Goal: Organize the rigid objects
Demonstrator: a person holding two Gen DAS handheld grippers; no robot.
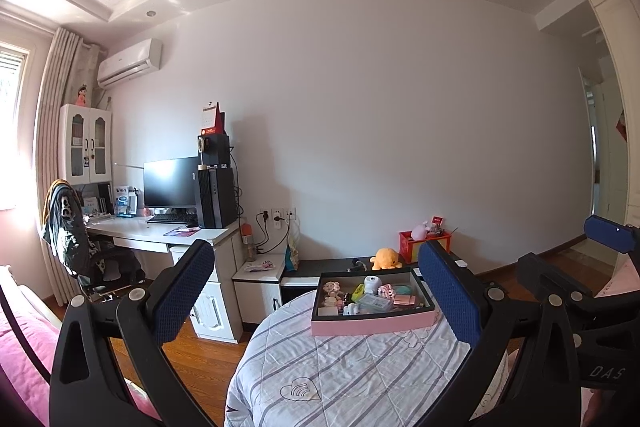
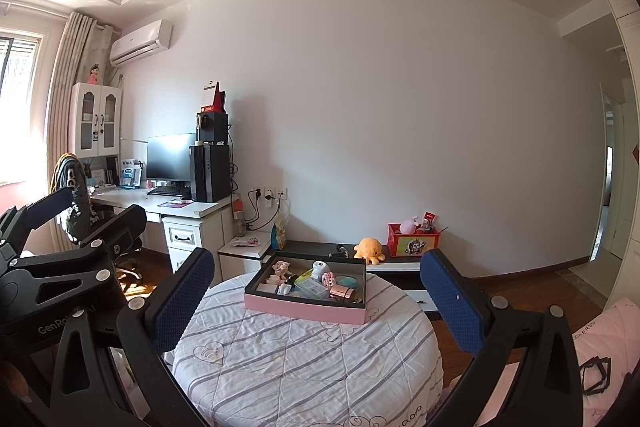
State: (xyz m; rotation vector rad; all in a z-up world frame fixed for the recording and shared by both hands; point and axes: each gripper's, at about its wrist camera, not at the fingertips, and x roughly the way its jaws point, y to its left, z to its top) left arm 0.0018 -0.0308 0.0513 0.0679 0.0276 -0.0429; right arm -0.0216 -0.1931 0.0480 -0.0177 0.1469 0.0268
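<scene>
A shallow pink cardboard tray with a dark rim (image 2: 304, 309), crowded with small plastic trinkets (image 2: 320, 281), sits on a round stool under a striped quilted cover (image 2: 304, 367); the left gripper (image 1: 316, 297) and right gripper (image 2: 316, 301) hang spread and empty, well short of it; the pieces look light, hard and slippery, best pinched across flat sides.

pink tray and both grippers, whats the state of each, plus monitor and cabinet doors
pink tray: uncovered, holding small items, resting on the round quilted surface
left gripper: open, empty
right gripper: open, empty
monitor: screen dark
white cabinet doors: closed
wall air conditioner: cannot tell if running
</scene>
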